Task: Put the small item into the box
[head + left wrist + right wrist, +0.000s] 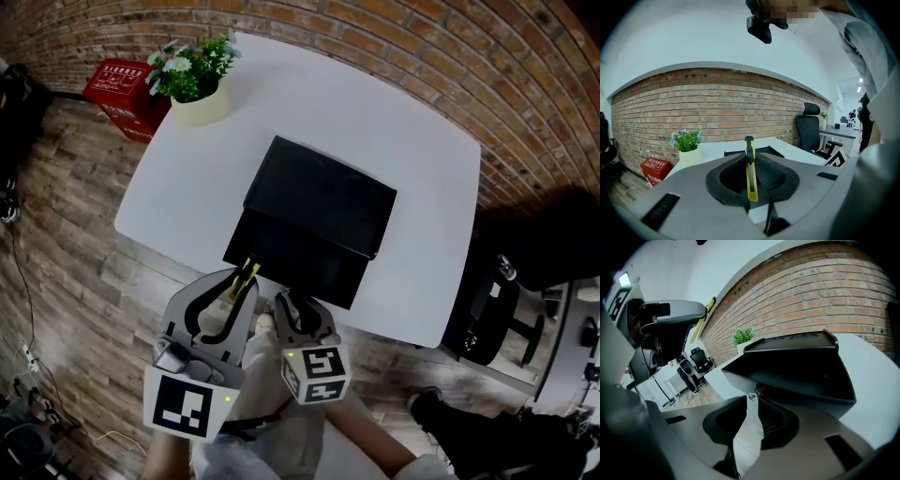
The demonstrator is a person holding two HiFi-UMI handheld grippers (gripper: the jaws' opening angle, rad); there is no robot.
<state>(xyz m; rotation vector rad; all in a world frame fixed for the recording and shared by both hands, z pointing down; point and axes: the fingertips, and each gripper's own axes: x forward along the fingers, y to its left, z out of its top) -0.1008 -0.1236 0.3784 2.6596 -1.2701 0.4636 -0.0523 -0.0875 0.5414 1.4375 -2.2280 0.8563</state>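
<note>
A black box (pixel 319 202) stands open in the middle of the white table (pixel 403 112), its lid raised over a dark cavity (pixel 801 366). My left gripper (pixel 242 281) is shut on a yellow utility knife (pixel 750 173), held upright just in front of the box's near left corner. The knife's tip (pixel 247 271) reaches the box's edge. My right gripper (pixel 286 302) sits at the box's near edge, its jaw tips closed on a small metal ring (pixel 752 396) at the box front.
A potted plant (pixel 192 75) stands at the table's far left corner, with a red basket (pixel 122 89) on the floor beyond it. A black office chair (pixel 487 309) is to the right of the table. A brick wall (pixel 740 108) runs behind.
</note>
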